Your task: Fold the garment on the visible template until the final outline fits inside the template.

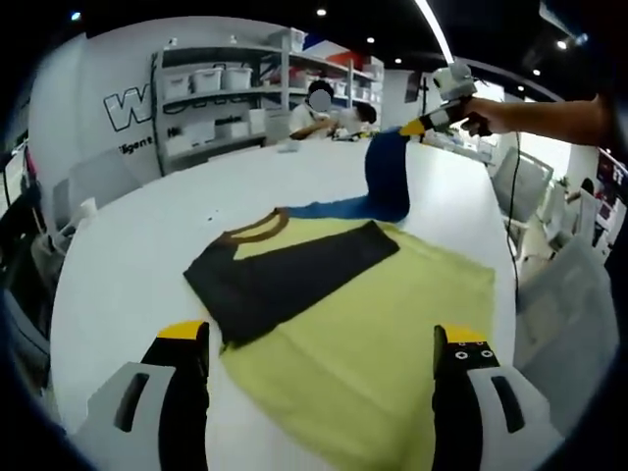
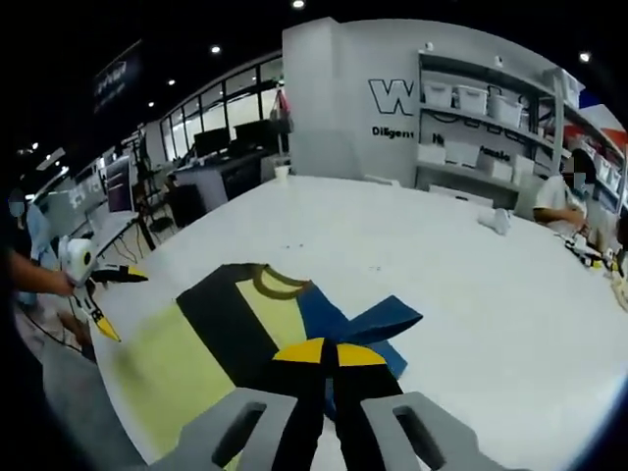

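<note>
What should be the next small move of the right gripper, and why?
Probably carry the blue sleeve across onto the yellow shirt and lay it flat. The right gripper holds it lifted above the white table, while the black sleeve already lies folded over the body.

Your garment (image 1: 373, 324), a yellow tee w/ brown collar (image 1: 257, 228), lies flat on the tabletop (image 1: 147, 235); black sleeve (image 1: 285, 280) folded over its chest, blue sleeve (image 1: 388, 177) lifted.

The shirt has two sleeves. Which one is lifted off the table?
The blue sleeve, pinched by the right gripper; the black sleeve lies folded flat across the yellow body.
</note>
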The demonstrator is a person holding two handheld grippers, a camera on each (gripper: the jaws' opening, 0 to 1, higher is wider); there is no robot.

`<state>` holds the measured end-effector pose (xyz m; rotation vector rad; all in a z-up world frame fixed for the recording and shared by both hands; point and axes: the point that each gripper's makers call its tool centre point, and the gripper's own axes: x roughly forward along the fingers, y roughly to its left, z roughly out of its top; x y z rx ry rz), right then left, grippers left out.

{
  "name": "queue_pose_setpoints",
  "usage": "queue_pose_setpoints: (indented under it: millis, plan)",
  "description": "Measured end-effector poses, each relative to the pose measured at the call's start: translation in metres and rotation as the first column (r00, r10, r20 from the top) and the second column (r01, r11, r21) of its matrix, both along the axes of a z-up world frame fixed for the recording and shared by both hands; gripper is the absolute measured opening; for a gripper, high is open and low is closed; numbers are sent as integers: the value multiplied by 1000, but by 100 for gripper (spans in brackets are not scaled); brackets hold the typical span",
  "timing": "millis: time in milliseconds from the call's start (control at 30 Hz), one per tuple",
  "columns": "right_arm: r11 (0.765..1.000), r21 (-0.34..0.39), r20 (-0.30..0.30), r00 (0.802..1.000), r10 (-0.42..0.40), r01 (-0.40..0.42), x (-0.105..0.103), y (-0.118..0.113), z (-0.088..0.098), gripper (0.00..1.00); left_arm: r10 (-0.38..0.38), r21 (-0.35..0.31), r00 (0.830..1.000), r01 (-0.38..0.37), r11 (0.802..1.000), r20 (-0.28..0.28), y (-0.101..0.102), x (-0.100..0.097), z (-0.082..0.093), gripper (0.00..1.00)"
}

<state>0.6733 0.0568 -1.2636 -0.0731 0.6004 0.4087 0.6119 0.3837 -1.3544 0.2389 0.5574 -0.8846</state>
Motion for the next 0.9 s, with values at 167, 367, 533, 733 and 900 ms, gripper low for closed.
queue_pose_setpoints:
  millis: [167,367,533,733,900]
  plan:
    - [999,1,5,999,42,-43,2,20,8,0,4,-3,1000,-4,1000,0,2,-2,-1,99]
    - [997,7,10,996,83,-83,2,40,16,0,15,-13,1000,-15,1000,1,5,-5,0,99]
    - [993,12,21,993,120,-120,2,60,25,0,24,-17,1000,-24,1000,0,9,-9,-1,99]
    - [984,18,36,984,176,-177,3,91,34,0,39,-23,999,-39,999,-4,17,-12,-1,99]
    - [977,24,44,976,212,-213,5,113,38,0,52,-23,999,-52,998,-6,23,-13,-3,99]
